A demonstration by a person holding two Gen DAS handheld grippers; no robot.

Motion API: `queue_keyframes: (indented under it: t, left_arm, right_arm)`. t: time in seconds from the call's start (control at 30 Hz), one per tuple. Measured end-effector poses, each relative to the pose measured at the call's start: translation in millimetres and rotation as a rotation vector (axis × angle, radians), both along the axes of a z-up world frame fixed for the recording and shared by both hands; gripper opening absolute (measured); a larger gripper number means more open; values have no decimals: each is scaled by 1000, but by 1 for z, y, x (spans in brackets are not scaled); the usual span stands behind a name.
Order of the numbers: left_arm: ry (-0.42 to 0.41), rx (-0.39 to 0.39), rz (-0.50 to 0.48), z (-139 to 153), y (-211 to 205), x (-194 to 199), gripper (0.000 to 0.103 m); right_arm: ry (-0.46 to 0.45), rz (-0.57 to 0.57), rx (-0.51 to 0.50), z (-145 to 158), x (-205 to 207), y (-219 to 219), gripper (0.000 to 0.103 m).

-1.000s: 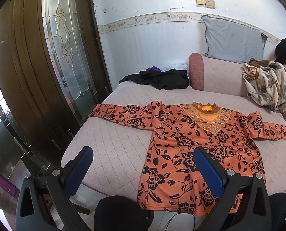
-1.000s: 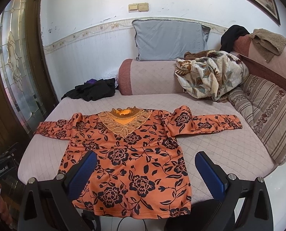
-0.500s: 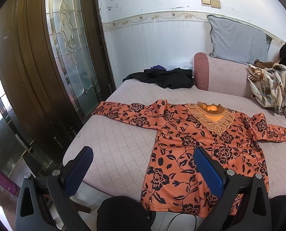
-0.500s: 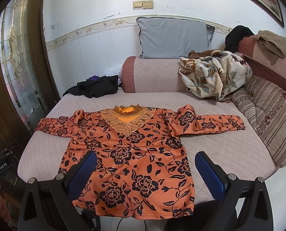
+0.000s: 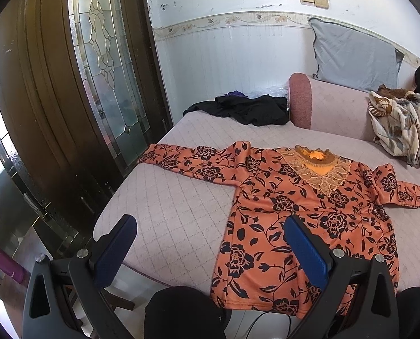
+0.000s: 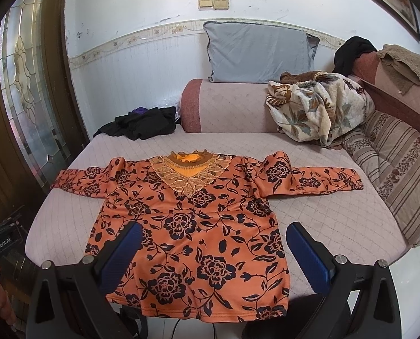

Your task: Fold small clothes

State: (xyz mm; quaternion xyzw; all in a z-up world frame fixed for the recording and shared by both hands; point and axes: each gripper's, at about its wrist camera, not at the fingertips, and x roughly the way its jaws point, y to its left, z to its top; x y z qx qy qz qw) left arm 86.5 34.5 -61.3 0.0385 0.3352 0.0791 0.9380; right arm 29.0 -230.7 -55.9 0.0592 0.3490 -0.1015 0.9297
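Note:
An orange long-sleeved top with black flowers and a lace collar (image 5: 303,206) lies flat on the pink quilted sofa seat (image 5: 176,206), both sleeves spread sideways. It also shows in the right wrist view (image 6: 198,220). My left gripper (image 5: 210,243) is open and empty, above the seat's front edge left of the top's hem. My right gripper (image 6: 212,251) is open and empty, above the top's lower half. Neither touches the cloth.
A black garment pile (image 6: 142,125) lies at the back left. A floral blanket (image 6: 317,110) and grey pillow (image 6: 258,52) sit on the backrest. A striped cushion (image 6: 399,186) lies at right. A wooden glass door (image 5: 68,84) stands left.
Both grippers have moved forward a little toward the sofa, so the top looks nearer. Both stay open and empty.

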Motion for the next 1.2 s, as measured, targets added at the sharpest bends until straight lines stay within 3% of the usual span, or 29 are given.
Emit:
queue_keyframes:
  t: [0.97, 1.1, 1.2]
  left_arm:
    - [53, 43, 51, -18, -5, 25, 103]
    - [105, 18, 5, -38, -12, 58, 103]
    - [186, -19, -40, -70, -19, 101, 103]
  right_arm:
    - [50, -3, 23, -26, 22, -11, 103]
    - [47, -17, 46, -34, 36, -31, 103]
    - [-4, -71, 99, -45, 51, -77, 103]
